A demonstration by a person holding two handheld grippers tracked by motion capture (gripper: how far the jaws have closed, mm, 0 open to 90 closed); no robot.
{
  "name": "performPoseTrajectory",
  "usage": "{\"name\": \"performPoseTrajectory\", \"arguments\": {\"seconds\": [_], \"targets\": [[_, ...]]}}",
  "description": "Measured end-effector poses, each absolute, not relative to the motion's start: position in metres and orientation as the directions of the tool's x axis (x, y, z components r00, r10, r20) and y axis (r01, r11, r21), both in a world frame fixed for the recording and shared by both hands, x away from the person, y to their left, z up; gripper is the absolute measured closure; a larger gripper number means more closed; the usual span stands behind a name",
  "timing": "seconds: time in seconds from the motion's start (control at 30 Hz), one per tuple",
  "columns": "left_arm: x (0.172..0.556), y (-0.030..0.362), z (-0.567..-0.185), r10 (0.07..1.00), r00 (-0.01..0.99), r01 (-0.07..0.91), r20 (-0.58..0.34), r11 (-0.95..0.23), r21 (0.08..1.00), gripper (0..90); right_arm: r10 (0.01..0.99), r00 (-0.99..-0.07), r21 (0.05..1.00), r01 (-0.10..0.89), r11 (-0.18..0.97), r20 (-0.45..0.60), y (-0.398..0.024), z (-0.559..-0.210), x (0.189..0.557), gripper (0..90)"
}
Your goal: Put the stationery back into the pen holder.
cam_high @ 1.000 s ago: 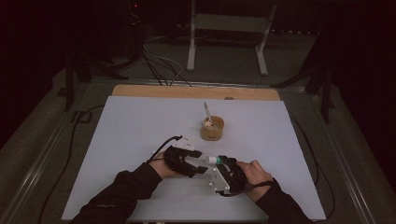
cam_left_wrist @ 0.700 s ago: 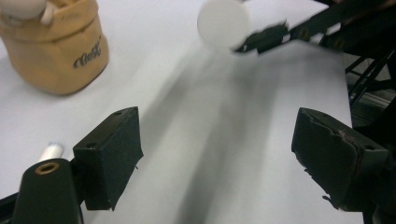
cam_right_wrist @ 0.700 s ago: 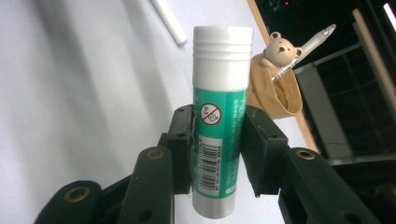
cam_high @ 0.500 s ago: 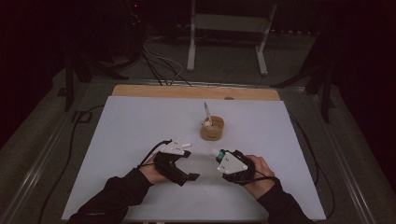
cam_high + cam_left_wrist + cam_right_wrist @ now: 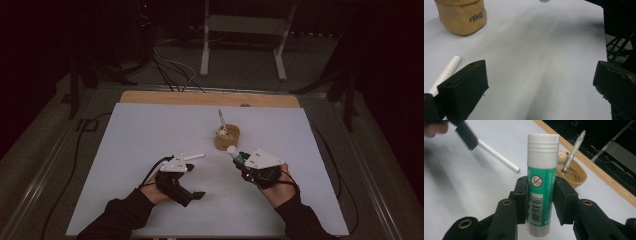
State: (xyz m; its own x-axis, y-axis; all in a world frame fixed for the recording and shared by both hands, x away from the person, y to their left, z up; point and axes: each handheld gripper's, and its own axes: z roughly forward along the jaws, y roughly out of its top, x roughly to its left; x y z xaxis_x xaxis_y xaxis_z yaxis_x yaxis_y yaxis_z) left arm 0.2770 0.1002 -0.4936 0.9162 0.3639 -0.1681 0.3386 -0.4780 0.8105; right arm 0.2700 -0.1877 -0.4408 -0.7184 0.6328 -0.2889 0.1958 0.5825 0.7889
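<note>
Glue stick (image 5: 541,185) sits clamped between the fingers of the right gripper (image 5: 241,161), which press on its green label from both sides; its long axis runs along the fingers, white cap end outward. In the high view the cap points toward about 11 o'clock, at the wooden holder (image 5: 227,137), which stands just beyond it on the white counter (image 5: 130,135) with a pen (image 5: 221,121) upright inside. That short gap, cap toward cup, is the relation the coming move turns on: the right hand is clearly the nearer one, and the stick probably needs tipping upright before it can drop in beside the pen.

Left gripper (image 5: 194,196) lies low on the counter at about 7 o'clock from the holder, well apart from it. Its jaws have just been opening and now stand wide, with nothing between them; in the left gripper view only bare counter lies between the two black fingers (image 5: 464,85).

A white marker (image 5: 190,158) lies flat just beside the left gripper, long axis pointing toward 2 o'clock. In the left gripper view it runs past the outside of one finger, so it looks set down rather than held.
</note>
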Motion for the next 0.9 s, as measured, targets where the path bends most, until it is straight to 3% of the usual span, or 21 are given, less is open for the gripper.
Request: {"name": "performPoseTrajectory", "arguments": {"seconds": [0.9], "targets": [[0.261, 0.118, -0.51, 0.364, 0.912, 0.35, -0.189, -0.451, 0.821, 0.5, 0.737, -0.67, 0.904, 0.259, 0.341, -0.086, -0.199, -0.41, 0.307, 66.4]]}}
